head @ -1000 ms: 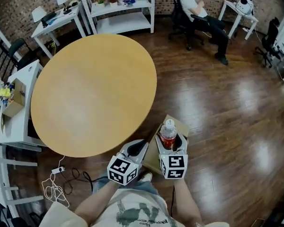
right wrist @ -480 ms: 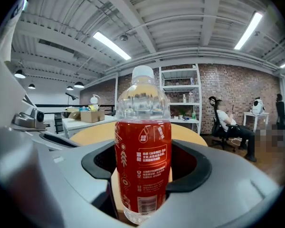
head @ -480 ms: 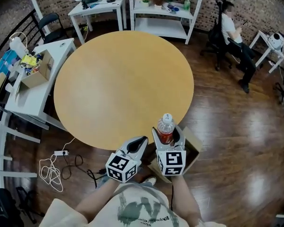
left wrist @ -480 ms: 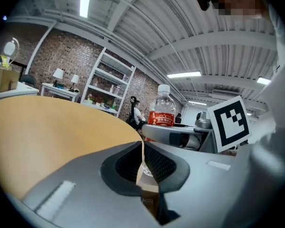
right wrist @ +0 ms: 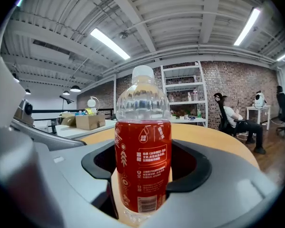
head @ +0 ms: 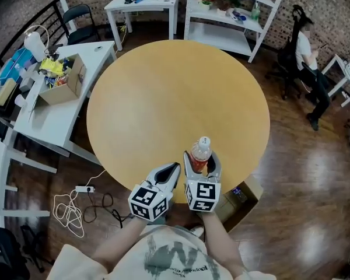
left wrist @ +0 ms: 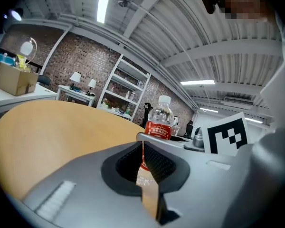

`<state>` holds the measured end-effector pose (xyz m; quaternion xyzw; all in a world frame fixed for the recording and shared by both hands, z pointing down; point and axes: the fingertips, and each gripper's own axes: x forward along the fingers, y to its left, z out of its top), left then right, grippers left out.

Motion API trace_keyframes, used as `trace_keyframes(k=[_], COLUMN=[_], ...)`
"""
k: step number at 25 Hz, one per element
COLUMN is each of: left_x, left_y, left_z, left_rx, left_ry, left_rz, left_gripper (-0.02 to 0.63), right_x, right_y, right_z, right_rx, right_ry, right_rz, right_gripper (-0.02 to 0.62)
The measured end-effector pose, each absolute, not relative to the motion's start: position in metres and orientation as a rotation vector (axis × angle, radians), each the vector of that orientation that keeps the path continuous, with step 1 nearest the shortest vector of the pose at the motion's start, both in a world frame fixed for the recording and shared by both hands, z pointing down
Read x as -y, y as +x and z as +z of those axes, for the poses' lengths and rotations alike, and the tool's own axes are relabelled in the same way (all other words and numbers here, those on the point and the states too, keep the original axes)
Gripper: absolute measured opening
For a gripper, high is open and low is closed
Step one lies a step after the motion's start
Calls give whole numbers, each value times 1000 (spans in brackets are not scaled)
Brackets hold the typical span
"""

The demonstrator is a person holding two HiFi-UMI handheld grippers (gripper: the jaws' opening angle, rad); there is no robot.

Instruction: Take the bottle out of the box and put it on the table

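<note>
A clear bottle (head: 202, 152) with a red label and white cap stands upright between the jaws of my right gripper (head: 201, 160), which is shut on its lower body. In the head view the bottle is over the near edge of the round wooden table (head: 163, 98). The right gripper view shows the bottle (right wrist: 143, 156) close up, pinched from both sides. My left gripper (head: 173, 170) is just left of it, shut and empty. From the left gripper view the bottle (left wrist: 157, 120) shows beyond that gripper's closed jaws. The open cardboard box (head: 245, 194) lies on the floor, lower right of the grippers.
A white desk (head: 52, 112) with a cardboard box of clutter (head: 59, 81) stands left of the table. White shelves (head: 233, 16) are behind it. A person sits on a chair (head: 306, 57) at the far right. A cable and power strip (head: 76, 206) lie on the floor.
My right gripper has carried the bottle up out of the box and leftward to the table's near edge. The left gripper stayed shut beside it.
</note>
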<state>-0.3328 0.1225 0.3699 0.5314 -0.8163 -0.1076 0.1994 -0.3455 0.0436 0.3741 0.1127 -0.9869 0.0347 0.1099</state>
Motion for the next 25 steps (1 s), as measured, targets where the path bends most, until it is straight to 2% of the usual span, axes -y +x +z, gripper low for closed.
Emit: trace_keyframes(k=[10,25], left_x=[-154,-140], left_y=[-387,-369], left_z=[376,367], left_rx=[2213,2121], left_ry=[1580,1735], left_rz=[-204,-234], left_gripper=[11,12], right_x=[-62,-77], right_y=[-411,-389], right_z=[399,407], right_rx=[2914,2837], right_ry=[454,459], right_rz=[81,55], right_gripper=[305,309])
